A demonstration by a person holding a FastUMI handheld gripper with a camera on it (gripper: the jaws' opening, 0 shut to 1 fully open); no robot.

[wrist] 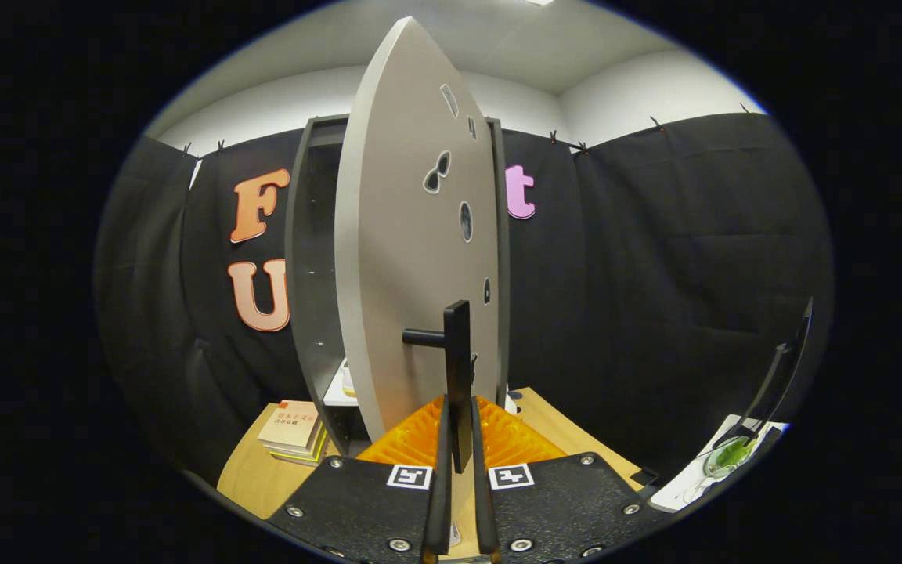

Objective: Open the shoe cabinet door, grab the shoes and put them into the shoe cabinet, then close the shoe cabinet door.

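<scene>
Gripper view, hand-held gripper (459, 439) clamping door handle (456, 368) (door (412, 251) ajar)

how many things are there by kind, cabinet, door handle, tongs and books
shoe cabinet: 1, door swung open
black door handle: 1, tongs shut on it
tongs: 1
book stack: 1, books in it too unclear to count
total: 4

Gripper (459, 439): black textured plates with silver screws, two square black-and-white markers, orange ribbed fingers (412, 439), thin black inner edges.
</scene>
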